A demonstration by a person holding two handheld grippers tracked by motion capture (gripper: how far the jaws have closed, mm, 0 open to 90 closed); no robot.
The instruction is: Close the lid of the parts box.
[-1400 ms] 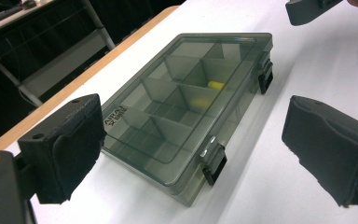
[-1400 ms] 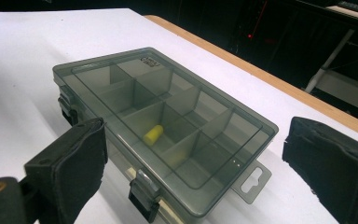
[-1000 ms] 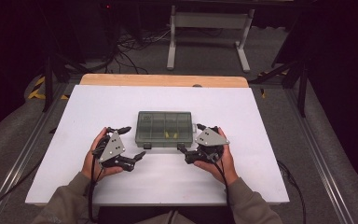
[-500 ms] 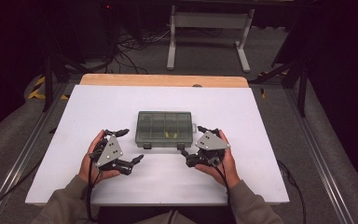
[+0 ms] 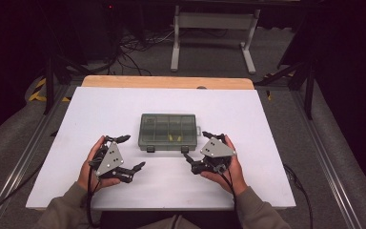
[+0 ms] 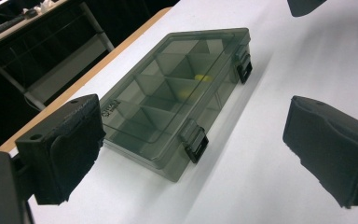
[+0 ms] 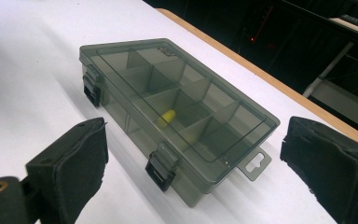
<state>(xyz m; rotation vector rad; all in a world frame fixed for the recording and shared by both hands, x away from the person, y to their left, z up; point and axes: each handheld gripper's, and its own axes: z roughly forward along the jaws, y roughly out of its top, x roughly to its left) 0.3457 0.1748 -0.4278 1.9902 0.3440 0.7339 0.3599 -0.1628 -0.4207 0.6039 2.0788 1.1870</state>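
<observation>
Inside the latched box (image 5: 167, 131) lies a yellow piece (image 7: 167, 116); both grippers' fingers spread.

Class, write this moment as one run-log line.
left gripper: open, beside box | right gripper: open, beside box | compartment box: lid shut, both latches closed, untouched | yellow piece: inside

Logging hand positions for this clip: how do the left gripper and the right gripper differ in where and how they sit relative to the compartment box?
The left gripper sits off the compartment box's left front corner, with a clear gap; the right gripper sits closer, by the box's right front corner and hang tab. The left gripper is slightly nearer the person than the right. Both are open, hand-held, touching nothing, and face the closed box.
</observation>
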